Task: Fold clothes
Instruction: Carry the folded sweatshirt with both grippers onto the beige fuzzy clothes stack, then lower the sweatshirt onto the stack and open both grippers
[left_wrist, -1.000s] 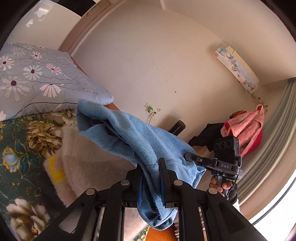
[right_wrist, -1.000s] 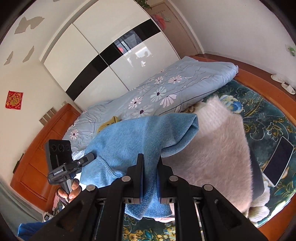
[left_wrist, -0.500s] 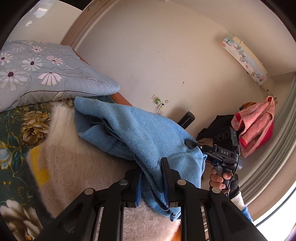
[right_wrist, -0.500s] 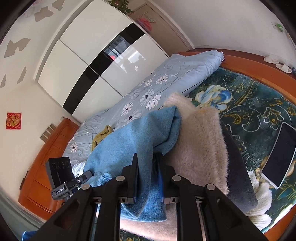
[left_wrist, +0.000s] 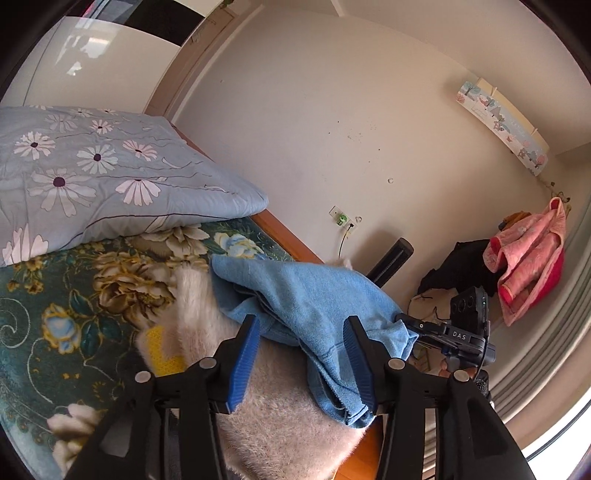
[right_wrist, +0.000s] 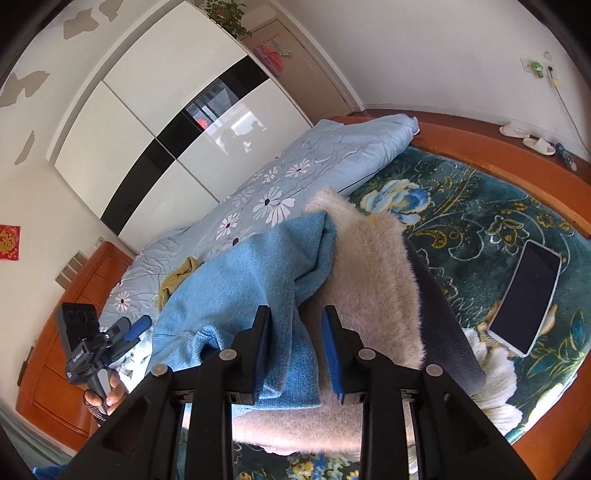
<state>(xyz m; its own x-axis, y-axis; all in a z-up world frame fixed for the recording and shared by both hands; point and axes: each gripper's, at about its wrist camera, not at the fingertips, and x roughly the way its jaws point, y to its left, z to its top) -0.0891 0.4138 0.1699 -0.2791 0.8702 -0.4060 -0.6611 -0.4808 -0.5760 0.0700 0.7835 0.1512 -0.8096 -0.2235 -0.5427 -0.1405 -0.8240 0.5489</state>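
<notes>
Blue garment (left_wrist: 314, 299) draped between spread jaws of left gripper (left_wrist: 301, 354) and right gripper (right_wrist: 295, 350), unclamped.

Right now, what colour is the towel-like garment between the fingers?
Light blue terry garment, clearest in the right wrist view.

You have cream walls (left_wrist: 332, 129) around you, a glossy white wardrobe with a black band (right_wrist: 177, 147) at upper left of the right view, an orange wooden bed frame (right_wrist: 480, 140), and bright daylight (left_wrist: 554, 435) at lower right of the left view.
</notes>
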